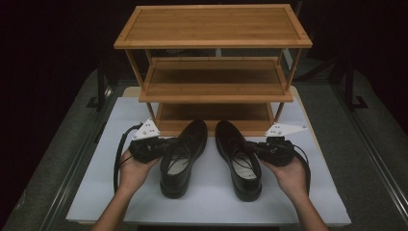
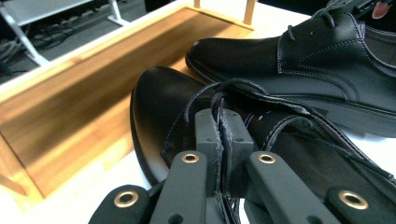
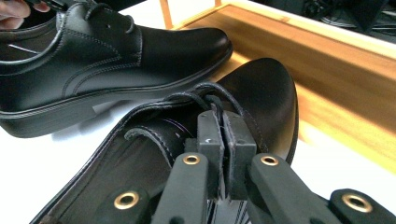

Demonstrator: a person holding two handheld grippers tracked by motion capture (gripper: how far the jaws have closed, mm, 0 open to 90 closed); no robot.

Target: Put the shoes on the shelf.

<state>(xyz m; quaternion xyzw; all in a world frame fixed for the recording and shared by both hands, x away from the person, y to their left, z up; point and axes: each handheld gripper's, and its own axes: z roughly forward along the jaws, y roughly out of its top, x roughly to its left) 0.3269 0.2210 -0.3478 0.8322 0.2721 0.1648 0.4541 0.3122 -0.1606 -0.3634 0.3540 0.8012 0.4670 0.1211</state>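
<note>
A big wooden rack [image 1: 213,67] with three shelves stands at the far side of the white tabletop [image 1: 96,192]. Its long side runs left to right.

Two black shoes sit on the tabletop in front of the rack. Both are long from heel to toe. Their toes point away from the person, toward the lowest shelf [image 2: 70,93], and their heels are near the person. The left shoe [image 1: 183,156] leans its toe a little to the right. The right shoe [image 1: 238,159] leans its toe a little to the left. So the toes are close together and the heels are farther apart. The toes are just beside the front edge of the lowest shelf.

There are two hands and two grippers. The left hand [image 1: 132,171] holds the left gripper [image 2: 223,135] at the left shoe. Its jaws are pinched almost together on the edge of the shoe's opening, by the laces. The right hand [image 1: 288,173] holds the right gripper [image 3: 225,135] at the right shoe. Its jaws are pinched on that shoe's edge in the same way
</note>
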